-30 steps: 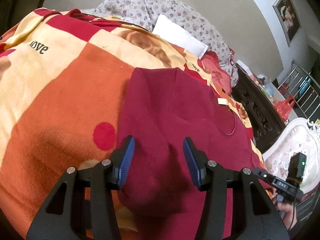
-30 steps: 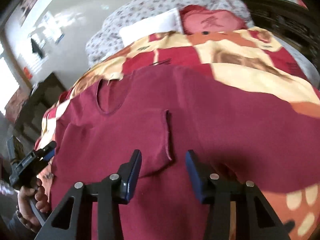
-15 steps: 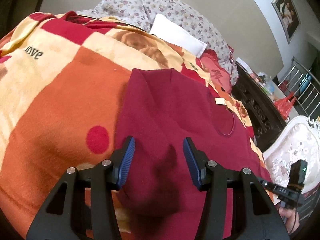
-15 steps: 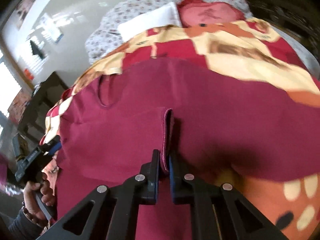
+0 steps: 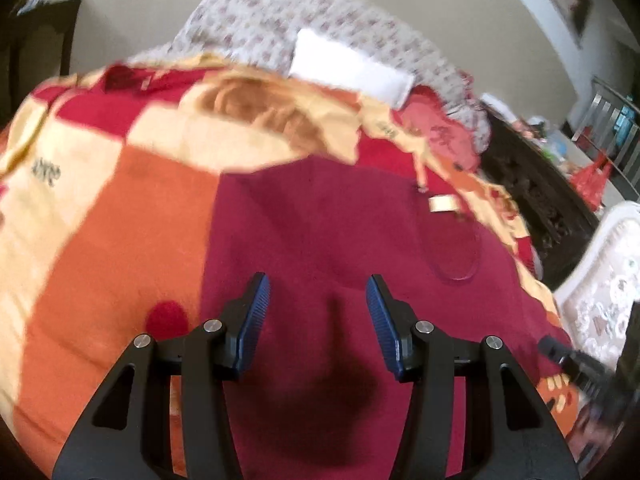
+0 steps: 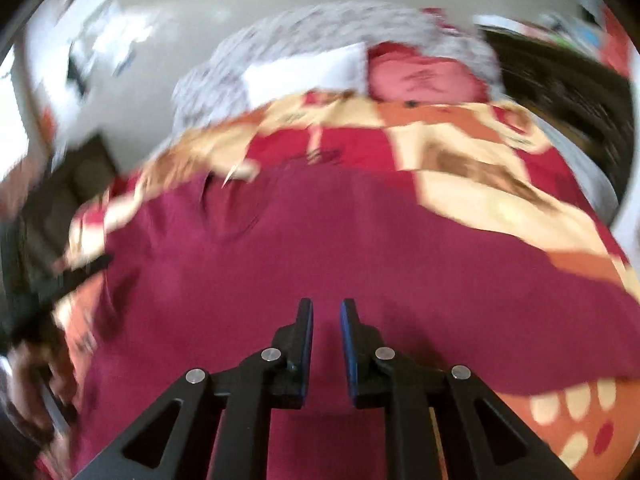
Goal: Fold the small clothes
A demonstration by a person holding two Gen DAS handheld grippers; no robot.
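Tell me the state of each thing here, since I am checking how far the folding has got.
Shirt: spread flat on the blanket, not folded up.
Blanket: laid out over the bed.
White pillow: lying at the head of the bed.
Left gripper: wide open over the shirt, holding nothing.
Right gripper: nearly closed; a narrow gap shows, nothing visibly pinched.

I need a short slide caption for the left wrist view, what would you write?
Open left gripper poised over a maroon shirt spread on a patterned blanket.
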